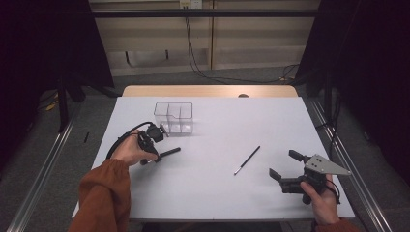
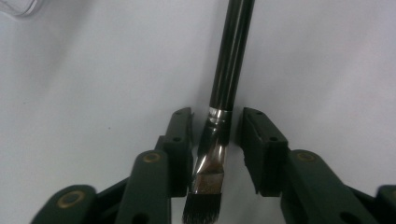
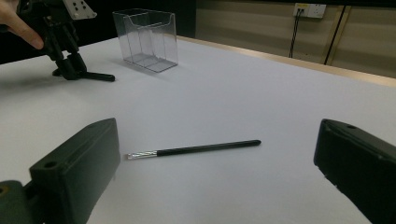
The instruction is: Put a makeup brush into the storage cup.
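Note:
A thick black makeup brush (image 2: 229,70) lies flat on the white table (image 1: 217,188), its handle (image 1: 169,152) pointing right. My left gripper (image 2: 217,116) points down over its silver ferrule, one jaw on each side. The left pad looks to be touching the ferrule, while a narrow gap remains at the right pad. In the high view the left gripper (image 1: 147,157) sits at the table's left, just in front of a clear divided box (image 1: 174,117). My right gripper (image 1: 283,163) hovers open at the front right, with nothing between its jaws. A thin black brush (image 1: 247,159) lies beyond it.
From the right gripper view, the thin brush (image 3: 196,149) lies ahead of the open right gripper (image 3: 217,168), with the clear box (image 3: 147,39) and the left gripper (image 3: 70,65) farther off. A wooden strip (image 1: 208,91) borders the table's far edge.

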